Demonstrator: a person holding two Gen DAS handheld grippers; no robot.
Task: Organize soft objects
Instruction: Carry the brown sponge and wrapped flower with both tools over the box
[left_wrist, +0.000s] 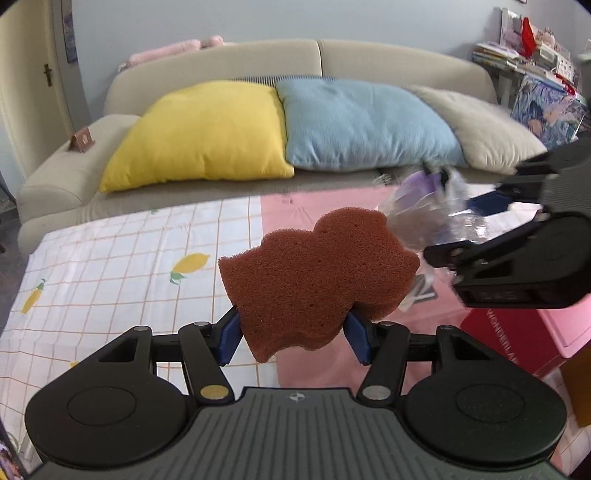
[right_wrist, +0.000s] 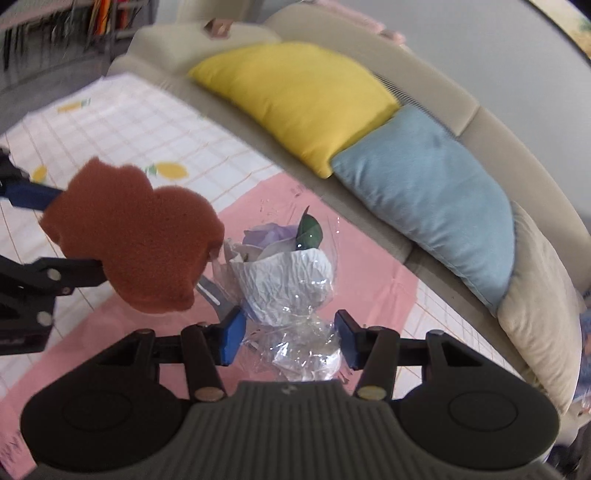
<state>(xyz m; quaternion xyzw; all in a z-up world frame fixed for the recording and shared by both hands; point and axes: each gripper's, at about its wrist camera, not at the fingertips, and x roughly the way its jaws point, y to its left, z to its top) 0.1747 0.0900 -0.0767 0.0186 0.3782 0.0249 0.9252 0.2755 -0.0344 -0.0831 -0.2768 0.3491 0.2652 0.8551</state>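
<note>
My left gripper (left_wrist: 291, 338) is shut on a brown bear-shaped sponge (left_wrist: 317, 280) and holds it above the table. The sponge also shows in the right wrist view (right_wrist: 133, 240), with the left gripper (right_wrist: 66, 229) at the far left. My right gripper (right_wrist: 290, 338) is shut on the crinkled cellophane stem of a wrapped purple flower (right_wrist: 284, 266), held up beside the sponge. In the left wrist view the flower (left_wrist: 424, 206) is blurred, just right of the sponge, and the right gripper (left_wrist: 465, 229) comes in from the right.
The table has a lemon-print checked cloth (left_wrist: 110, 266) and a pink cloth (left_wrist: 317, 206). A beige sofa (left_wrist: 221, 62) behind holds a yellow cushion (left_wrist: 207, 133), a blue one (left_wrist: 362, 122) and a beige one (left_wrist: 480, 129). A red box (left_wrist: 509, 339) stands at the right.
</note>
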